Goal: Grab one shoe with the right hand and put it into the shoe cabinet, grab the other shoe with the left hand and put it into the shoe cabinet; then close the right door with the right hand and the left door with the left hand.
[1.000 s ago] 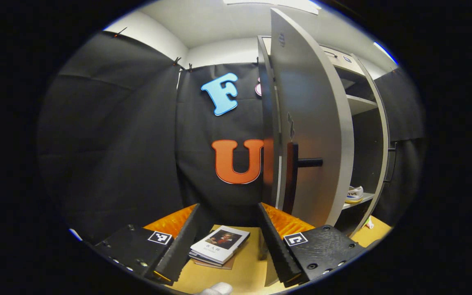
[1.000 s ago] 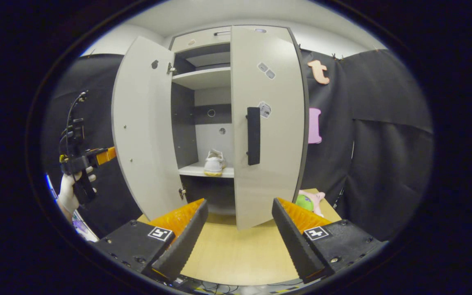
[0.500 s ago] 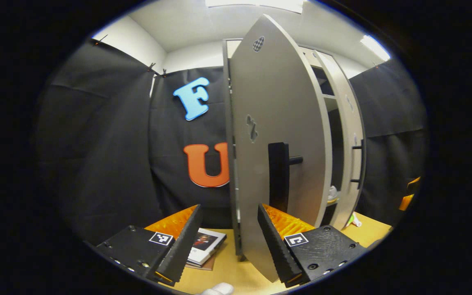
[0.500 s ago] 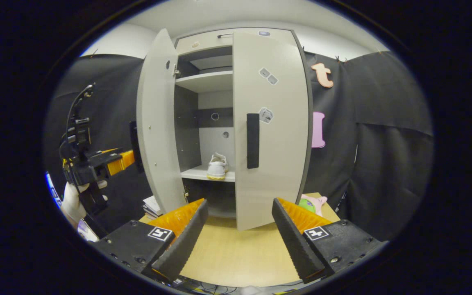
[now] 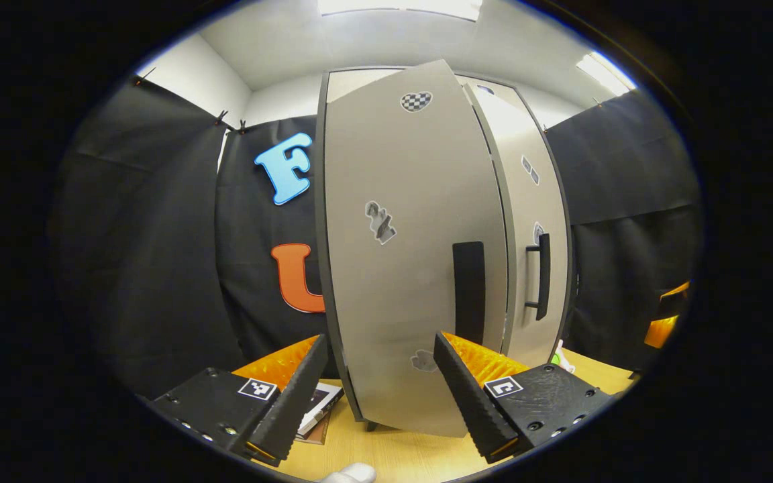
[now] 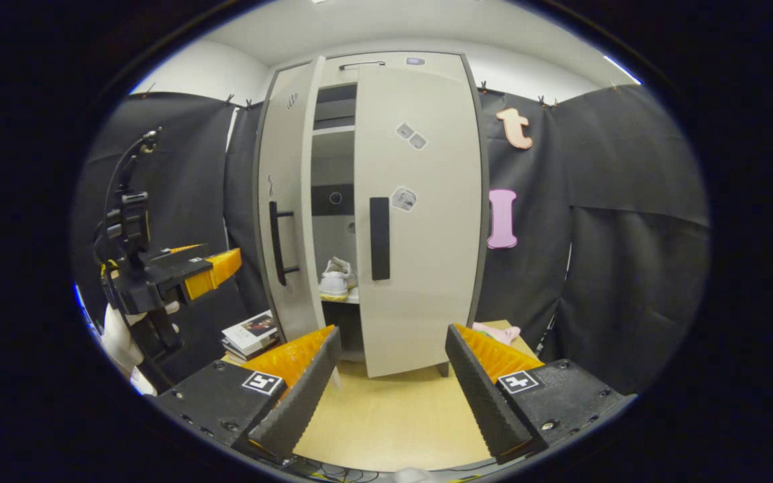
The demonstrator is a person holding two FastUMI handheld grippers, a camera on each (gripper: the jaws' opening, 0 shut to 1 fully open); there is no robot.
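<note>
Shoe (image 6: 335, 278): on the lower shelf inside the cabinet, seen through the gap between the two doors in the right gripper view. One shoe is visible; a second cannot be made out through the narrow gap.
Cabinet (image 6: 386, 64): upright at the back of the table; landmark for all positions below.
Right door (image 6: 417, 215): flat against the cabinet front, or very nearly. Its black handle (image 6: 379, 238) sits at the inner edge, beside the gap.
Left door (image 5: 400, 255): ajar, swung most of the way toward the cabinet. A narrow gap remains at its free edge. Judged to be the step in hand: closing this door.
Left door handle (image 5: 469, 292): black bar near the free edge, just above the left gripper's right finger.
Left gripper (image 5: 380, 392): released, jaws spread and empty, close in front of the left door's lower part. Contact with the panel cannot be confirmed. Spread jaws suit a push, not a grasp.
Right gripper (image 6: 393, 386): released, jaws spread and empty, held low in front of the cabinet, apart from the right door. Judged idle because its door needs no more work.
Hand (image 6: 121, 335): gloved, holding the left gripper, left of the cabinet in the right gripper view.
Books (image 6: 250, 331): stacked on the table left of the cabinet base, outside the left door's path.
Table (image 6: 393, 416): bare wood in front of the cabinet.
Pink item (image 6: 497, 330): on the table right of the cabinet base; identity unclear.
</note>
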